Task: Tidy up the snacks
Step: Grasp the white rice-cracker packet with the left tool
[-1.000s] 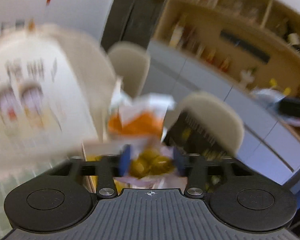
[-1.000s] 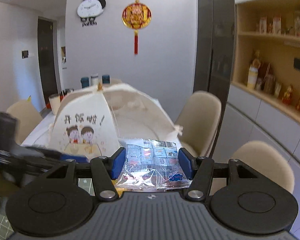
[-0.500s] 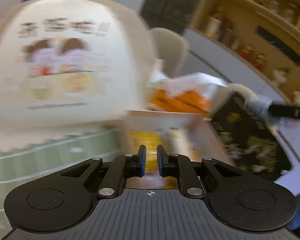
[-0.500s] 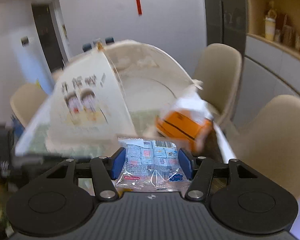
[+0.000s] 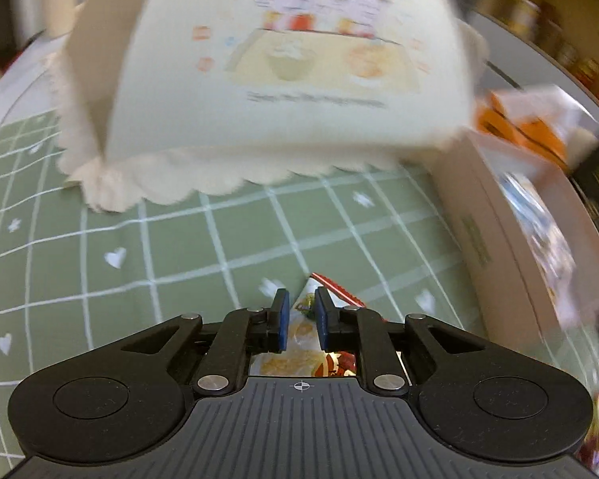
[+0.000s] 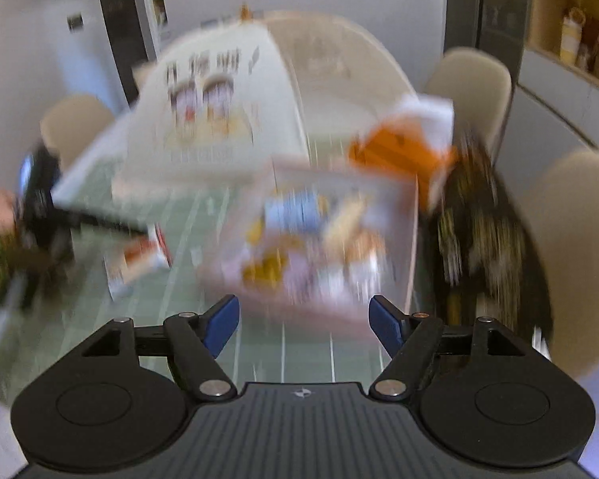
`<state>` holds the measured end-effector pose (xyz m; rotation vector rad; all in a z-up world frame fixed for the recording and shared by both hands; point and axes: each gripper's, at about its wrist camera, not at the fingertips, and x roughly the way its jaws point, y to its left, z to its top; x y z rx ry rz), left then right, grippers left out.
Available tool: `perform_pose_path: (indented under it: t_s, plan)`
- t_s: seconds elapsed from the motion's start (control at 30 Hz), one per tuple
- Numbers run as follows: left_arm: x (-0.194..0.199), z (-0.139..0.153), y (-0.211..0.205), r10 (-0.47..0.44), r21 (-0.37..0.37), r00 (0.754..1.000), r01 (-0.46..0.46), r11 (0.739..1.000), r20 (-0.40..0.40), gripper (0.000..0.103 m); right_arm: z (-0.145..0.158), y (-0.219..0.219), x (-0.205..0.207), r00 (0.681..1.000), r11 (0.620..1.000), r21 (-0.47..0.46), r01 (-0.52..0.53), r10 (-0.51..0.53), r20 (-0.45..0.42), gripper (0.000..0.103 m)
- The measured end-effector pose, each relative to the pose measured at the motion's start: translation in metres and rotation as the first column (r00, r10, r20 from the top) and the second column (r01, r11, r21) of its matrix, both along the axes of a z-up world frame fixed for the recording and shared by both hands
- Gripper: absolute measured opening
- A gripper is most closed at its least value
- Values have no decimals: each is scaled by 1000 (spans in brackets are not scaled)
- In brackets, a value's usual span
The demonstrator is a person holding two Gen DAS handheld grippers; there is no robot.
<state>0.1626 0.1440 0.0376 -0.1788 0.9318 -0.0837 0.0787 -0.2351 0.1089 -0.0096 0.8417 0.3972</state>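
Observation:
My left gripper (image 5: pixel 301 299) is shut and points down at the green checked tablecloth (image 5: pixel 139 259). A red-and-white snack packet (image 5: pixel 327 291) lies flat under its fingertips; I see no grip on it. The right gripper (image 6: pixel 303 315) hangs just before a pale box (image 6: pixel 395 279) holding several snack packets. Its jaws are opening wide, with nothing between them. A light blue packet (image 6: pixel 295 207) lies blurred inside the box. In the right wrist view the red-and-white packet (image 6: pixel 139 259) lies left of the box, by the left gripper's dark body (image 6: pixel 40 207).
A large cream food cover (image 5: pixel 279 80) with a cartoon print stands behind on the cloth. An orange-and-white bag (image 6: pixel 399 147) sits behind the box and a black bag (image 6: pixel 479 239) to its right. Beige chairs (image 6: pixel 471 92) ring the table. The box (image 5: pixel 499 239) is right of my left gripper.
The left gripper let go of a yellow packet, shut, and swung down to the tablecloth. The right gripper dropped towards the box and opened; the blue packet has left its jaws.

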Motion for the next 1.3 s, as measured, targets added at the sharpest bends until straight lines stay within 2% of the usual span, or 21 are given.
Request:
perform_pose_path:
  t_s: [0.13, 0.27, 0.33, 0.47, 0.5, 0.6, 0.67, 0.73, 0.8, 0.87, 0.93, 1.03, 1.2, 1.3]
  plan:
    - [-38, 1, -26, -125, 13, 992, 125, 992, -18, 17, -27, -24, -31, 986, 989, 70, 131, -123, -117, 73]
    - [-91, 2, -37, -188, -120, 980, 179, 977, -69, 18, -39, -26, -53, 966, 971, 132, 201, -175, -189, 73]
    - [-114, 8, -44, -212, -131, 976, 203, 970, -56, 18, -40, -11, -55, 967, 974, 135, 182, -152, -207, 73]
    - [-165, 26, -58, -302, -20, 953, 302, 953, -1, 20, -40, 44, -60, 983, 993, 111, 34, -13, -185, 73]
    - [-170, 29, -57, -298, 10, 955, 298, 955, 8, 21, -42, 65, -64, 982, 994, 95, -48, 64, -177, 73]
    - [-173, 32, -46, -182, 37, 983, 181, 983, 1, 21, -52, 119, -72, 964, 975, 16, -222, 222, -145, 74]
    - [-175, 34, -38, -83, 39, 996, 84, 996, -22, 21, -61, 150, -73, 940, 947, -14, -320, 316, -132, 74]
    - [-178, 39, -34, -55, 28, 998, 55, 998, -19, 21, -67, 167, -61, 928, 936, -39, -351, 342, -152, 73]
    - [-179, 45, -35, -70, 37, 997, 71, 997, -19, 21, -70, 173, -46, 956, 949, -136, -285, 269, -120, 73]
    - [-180, 48, -39, -92, 60, 996, 93, 994, -20, 21, -67, 168, -32, 991, 948, -289, -133, 137, -6, 73]
    - [-178, 49, -42, -109, 64, 994, 110, 992, -22, 21, -59, 151, -27, 997, 942, -332, -54, 71, 40, 73]
    - [-172, 43, -47, -127, 60, 992, 128, 990, -26, 21, -50, 113, -28, 999, 964, -260, -47, 51, 9, 73]
    - [-165, 31, -50, -124, 47, 992, 125, 991, -34, 21, -53, 60, -47, 998, 990, -136, -24, 15, -66, 73]
    - [-153, 19, -34, -57, -44, 997, 55, 998, -42, 21, -53, 59, -50, 995, 999, -41, -13, 9, -97, 73]
